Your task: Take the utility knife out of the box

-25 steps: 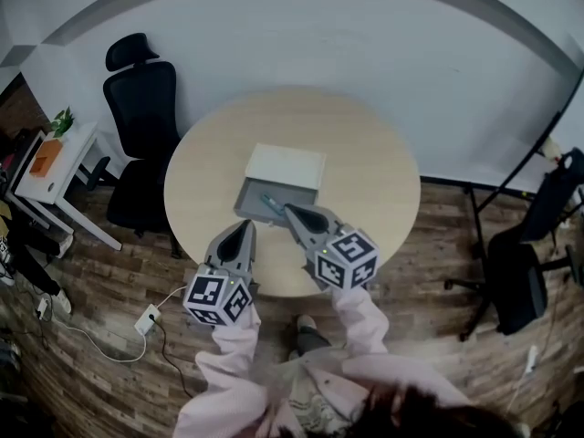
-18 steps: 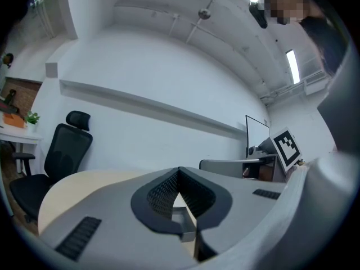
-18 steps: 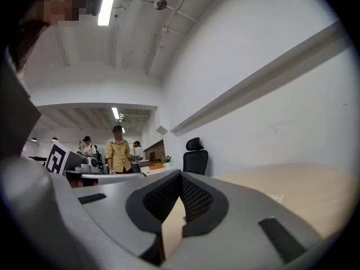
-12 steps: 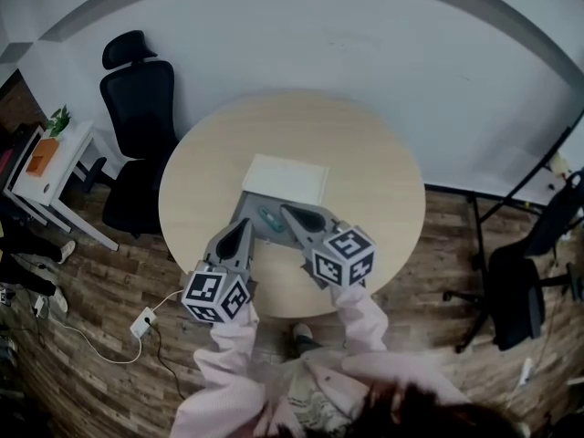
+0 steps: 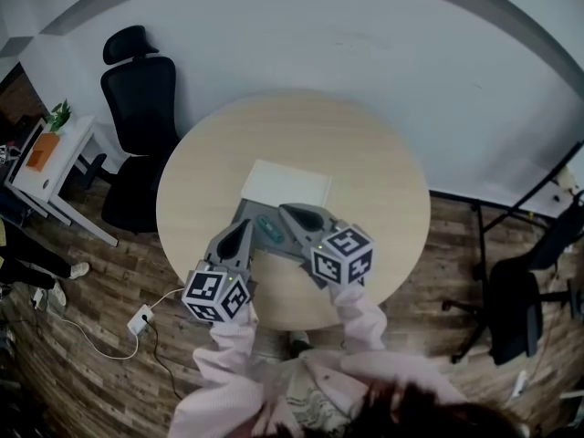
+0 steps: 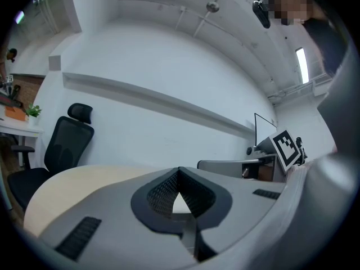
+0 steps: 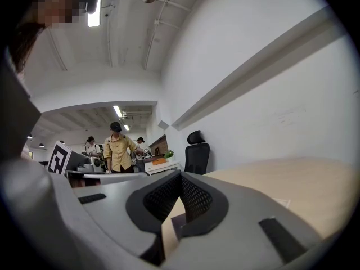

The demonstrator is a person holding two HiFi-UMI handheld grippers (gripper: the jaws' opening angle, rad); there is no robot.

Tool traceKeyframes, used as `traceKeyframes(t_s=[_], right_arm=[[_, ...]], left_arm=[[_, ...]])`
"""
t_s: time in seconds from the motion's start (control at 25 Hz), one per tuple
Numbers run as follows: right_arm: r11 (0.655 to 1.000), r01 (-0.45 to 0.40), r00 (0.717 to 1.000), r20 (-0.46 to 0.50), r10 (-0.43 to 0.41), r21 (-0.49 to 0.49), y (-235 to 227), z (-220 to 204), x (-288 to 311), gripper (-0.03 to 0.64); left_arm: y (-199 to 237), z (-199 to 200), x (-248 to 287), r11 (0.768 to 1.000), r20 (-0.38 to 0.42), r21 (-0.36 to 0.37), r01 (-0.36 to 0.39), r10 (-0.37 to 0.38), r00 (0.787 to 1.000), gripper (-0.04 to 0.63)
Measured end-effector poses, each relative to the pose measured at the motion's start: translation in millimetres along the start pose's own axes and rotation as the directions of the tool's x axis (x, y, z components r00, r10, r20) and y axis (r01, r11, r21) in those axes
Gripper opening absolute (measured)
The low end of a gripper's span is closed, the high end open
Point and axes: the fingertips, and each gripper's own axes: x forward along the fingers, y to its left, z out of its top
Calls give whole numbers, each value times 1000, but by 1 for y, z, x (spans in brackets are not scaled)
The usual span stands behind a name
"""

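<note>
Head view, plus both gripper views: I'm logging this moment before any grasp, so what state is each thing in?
Box: open.
White lid: off the opening, lying flat at the box's far side.
Utility knife: lying inside the box, not gripped.
Left hand-held gripper: shut, empty.
Right hand-held gripper: shut, empty.

Beige table (image 5: 383,172), grey box (image 5: 248,210) (white lid (image 5: 286,183))
</note>
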Motion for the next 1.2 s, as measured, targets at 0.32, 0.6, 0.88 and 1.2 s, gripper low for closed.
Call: traceKeyframes(t_s=[0.32,0.6,0.88,1.2], right_arm=[[999,-29,999,-28,30,25,-7,-8,18,-3],[999,-34,997,-62,37,41,-11,-21,27,-3],[998,-17,996,-89,22,62,-12,-30,43,-3],[998,9,992,-129,-1,63,-16,-39,64,-3]], left_arm=[[13,-8,6,999,-19,-14,-34,34,999,9],[24,-21,8,998,-44,-45,-47,45,998,9],[36,-30,10,997,-76,-67,-31,26,997,9],[53,-41,22,996,-117,-93,2,-13,993,9]])
